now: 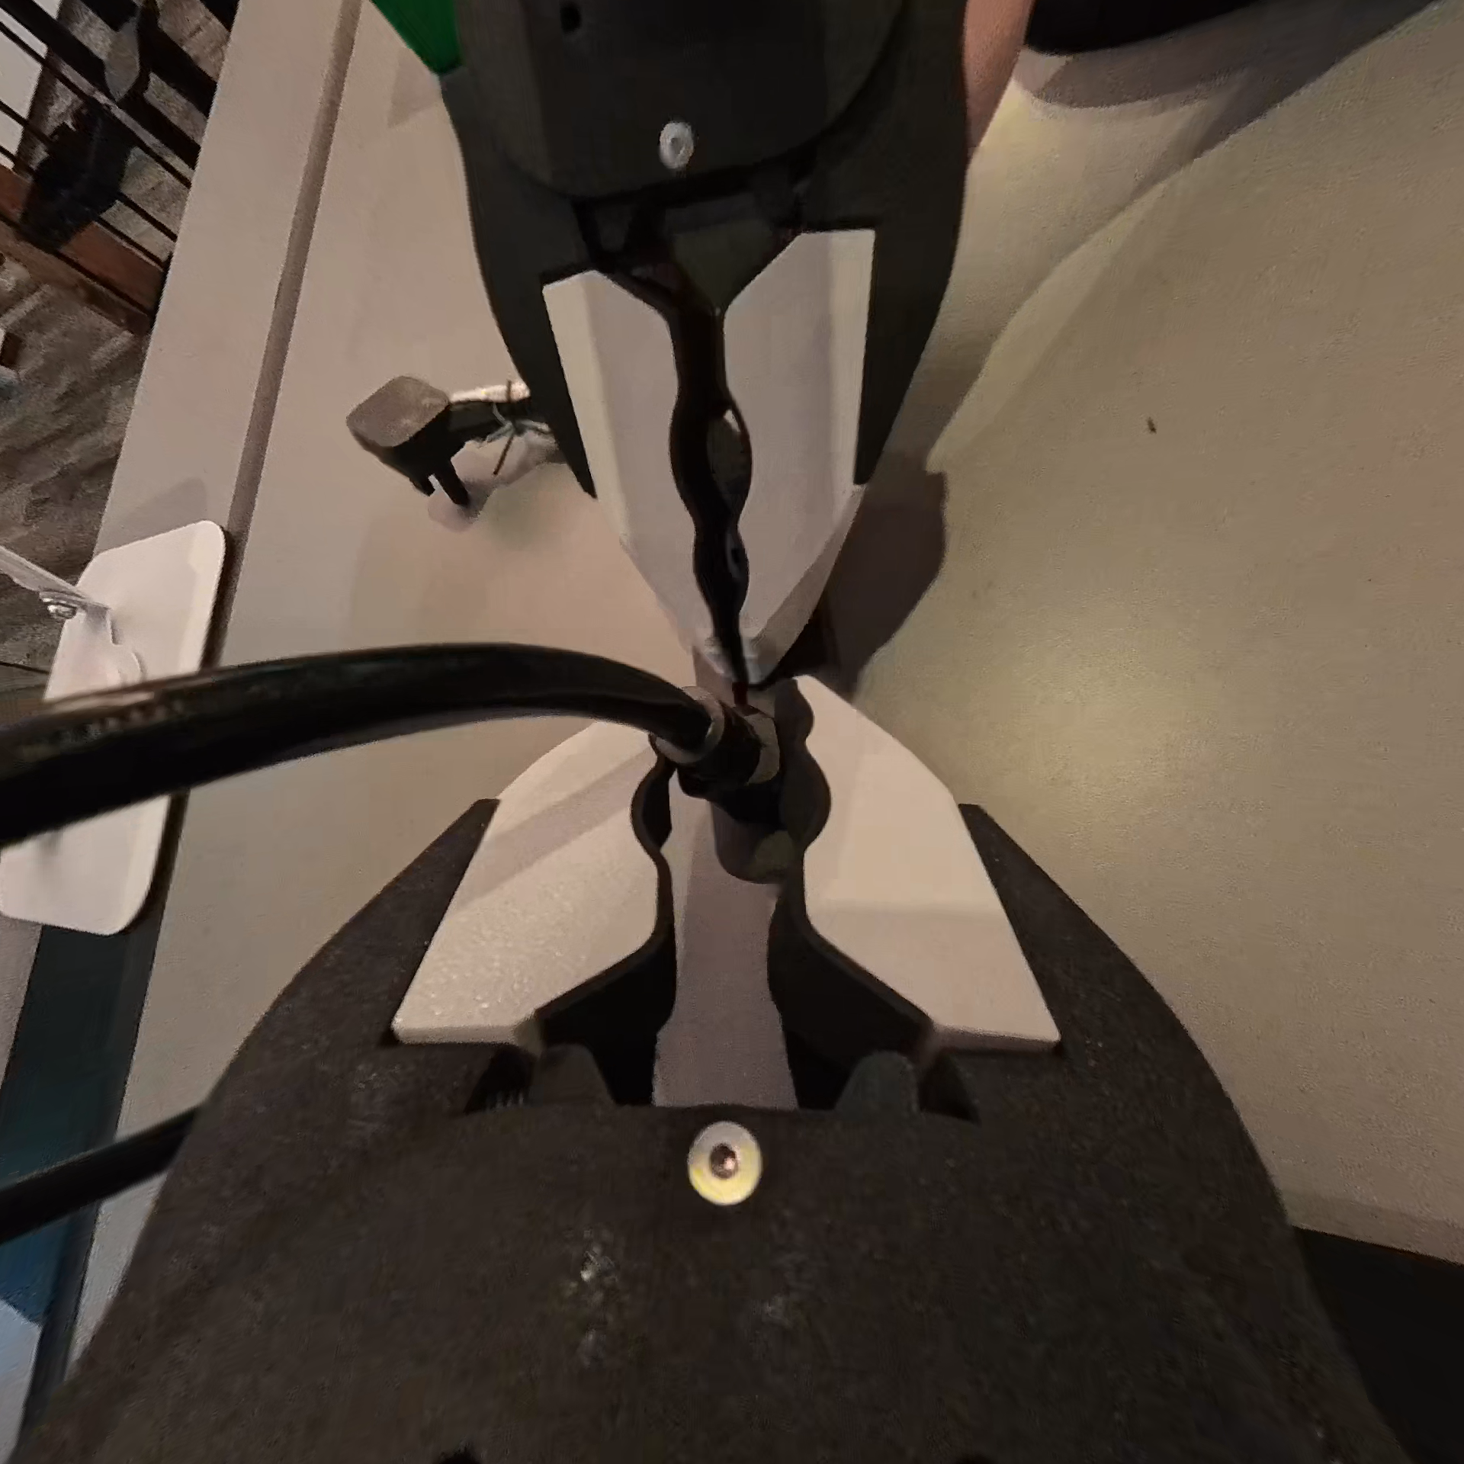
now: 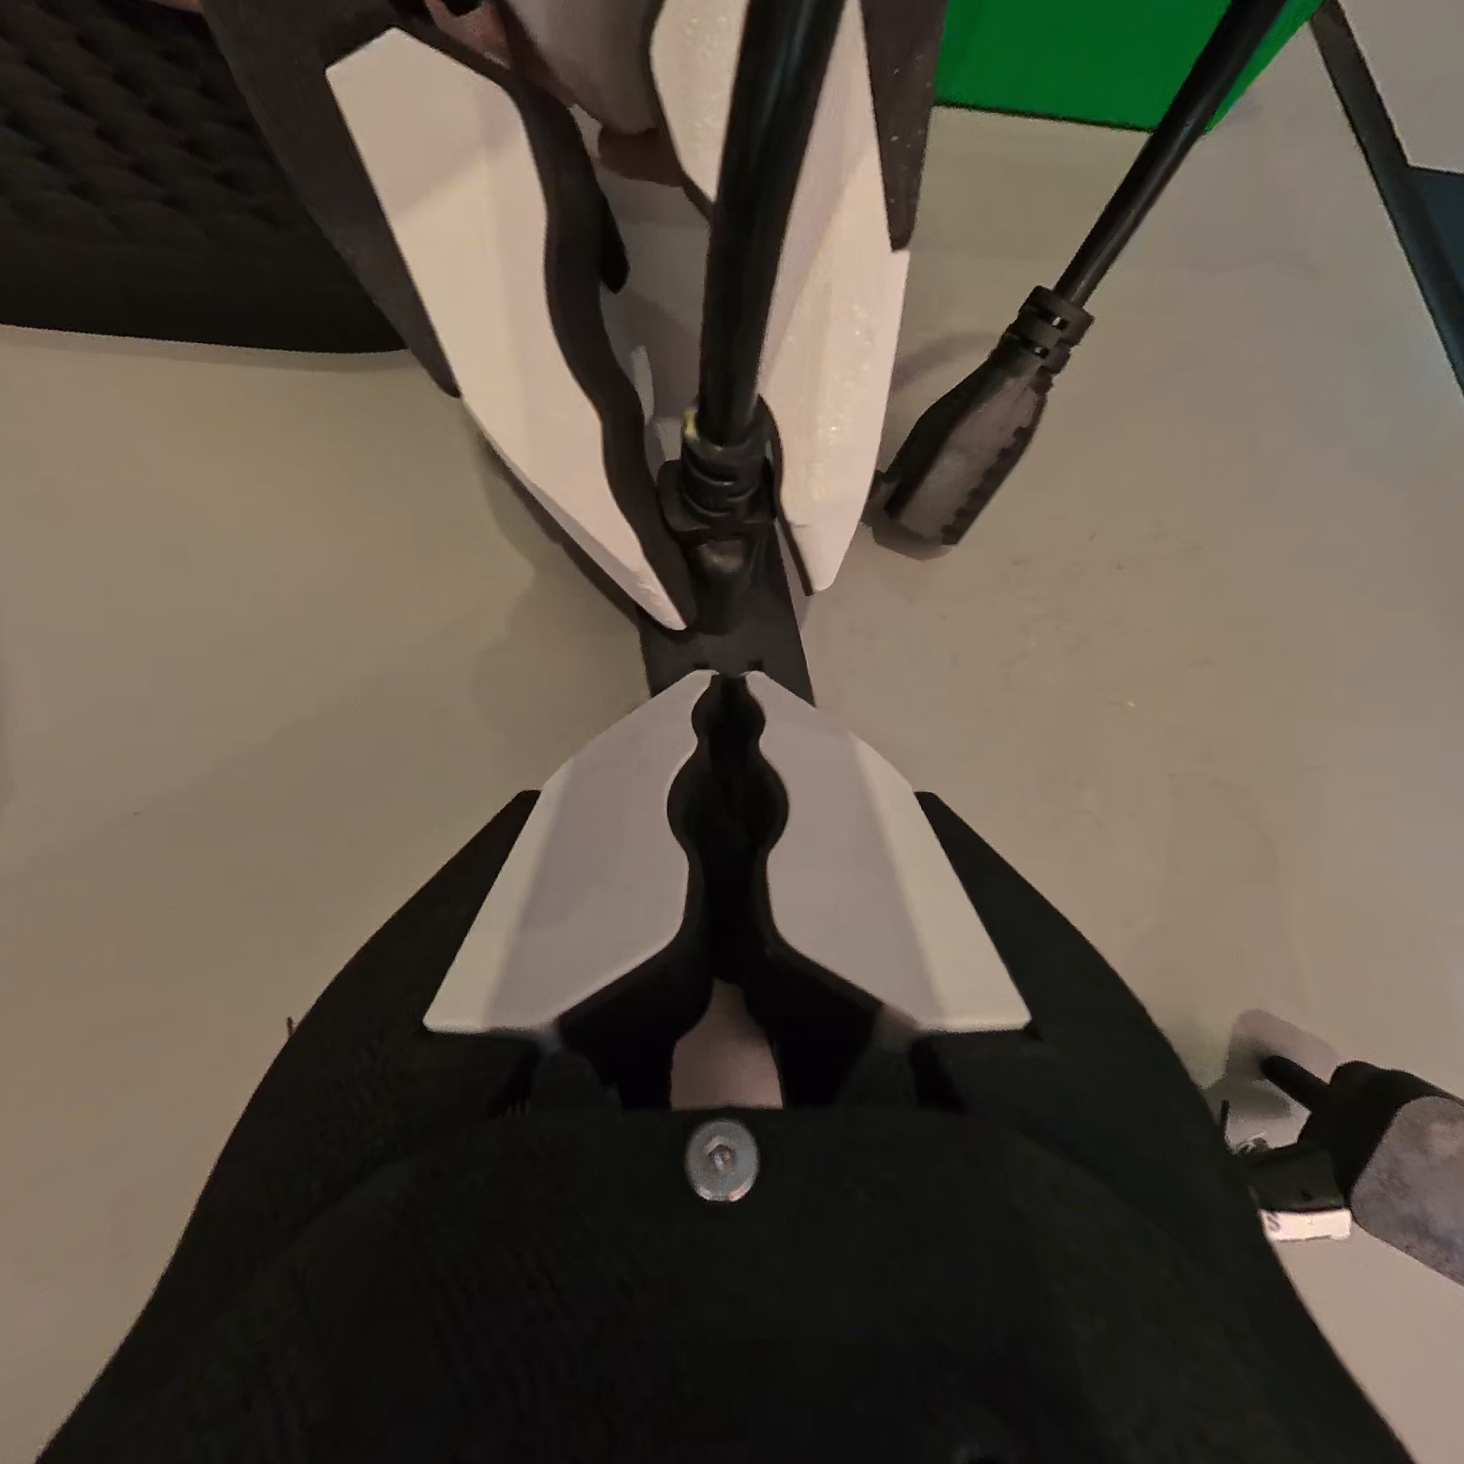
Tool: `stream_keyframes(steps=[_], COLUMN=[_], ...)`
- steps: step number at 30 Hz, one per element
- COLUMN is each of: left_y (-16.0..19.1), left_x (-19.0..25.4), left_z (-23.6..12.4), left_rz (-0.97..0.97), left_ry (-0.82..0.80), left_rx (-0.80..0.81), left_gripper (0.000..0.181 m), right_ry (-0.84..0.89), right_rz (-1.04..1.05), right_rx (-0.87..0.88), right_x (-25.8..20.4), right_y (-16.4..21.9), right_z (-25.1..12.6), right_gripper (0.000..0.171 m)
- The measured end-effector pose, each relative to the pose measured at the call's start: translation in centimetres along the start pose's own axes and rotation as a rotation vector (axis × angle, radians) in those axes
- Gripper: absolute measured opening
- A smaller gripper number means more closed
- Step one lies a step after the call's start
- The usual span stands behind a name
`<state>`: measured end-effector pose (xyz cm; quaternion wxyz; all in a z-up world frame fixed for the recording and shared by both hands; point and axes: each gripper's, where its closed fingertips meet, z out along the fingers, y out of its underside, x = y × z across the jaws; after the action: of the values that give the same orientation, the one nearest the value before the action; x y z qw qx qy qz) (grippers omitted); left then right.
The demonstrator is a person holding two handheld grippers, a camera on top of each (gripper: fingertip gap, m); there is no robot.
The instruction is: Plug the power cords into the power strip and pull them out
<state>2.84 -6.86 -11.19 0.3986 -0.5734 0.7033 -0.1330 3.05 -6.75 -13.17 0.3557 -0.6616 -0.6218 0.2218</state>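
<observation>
Facing each other tip to tip over a pale table (image 2: 238, 634), the two grippers are brought nearly into contact. The left gripper (image 1: 733, 760) is seen clamped on the black moulded plug (image 1: 745, 760) of a power cord (image 1: 317, 705), whose thick glossy cable is bent away to the left in the left wrist view. The right gripper (image 2: 730, 689) is shown with its jaws drawn together; whether the plug's flat front end is pinched between its tips cannot be told. In the right wrist view the left gripper (image 2: 733, 610) is seen opposite, with the ribbed strain relief of the plug (image 2: 721, 547) held between its fingers. Each finger is made of matt black, grainy plastic faced with smooth white angular panels, and the inner edges are cut in a wavy profile. A second black plug (image 2: 962, 467), ridged along its side, lies on the table just beside the left gripper. A third dark plug (image 1: 408, 428) with round pins rests by a small white piece (image 2: 1260, 1054). A white rounded plate (image 1: 119, 713) sits at the table edge. No writing can be read.
</observation>
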Motion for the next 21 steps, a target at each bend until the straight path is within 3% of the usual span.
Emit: stream_keyframes(steps=[5,15,21], left_y=[-0.6,0.4,0.1], left_x=[0.6,-0.8,-0.6], left_z=[0.2,0.3,0.1], left_rz=[-0.068,-0.456,-0.505], left_ry=[0.089,0.263,0.328], left_rx=[0.062,0.151,0.196], left_gripper=[0.024,0.024,0.021], right_ry=[0.027,0.055,0.069], right_rz=[-0.019,-0.049,-0.040], right_rx=[0.006,-0.020,-0.038], right_x=[0.3,0.5,0.5], right_y=[0.1,0.0,0.0], right_z=[0.0,0.5,0.6], right_gripper=[0.006,0.007,0.006])
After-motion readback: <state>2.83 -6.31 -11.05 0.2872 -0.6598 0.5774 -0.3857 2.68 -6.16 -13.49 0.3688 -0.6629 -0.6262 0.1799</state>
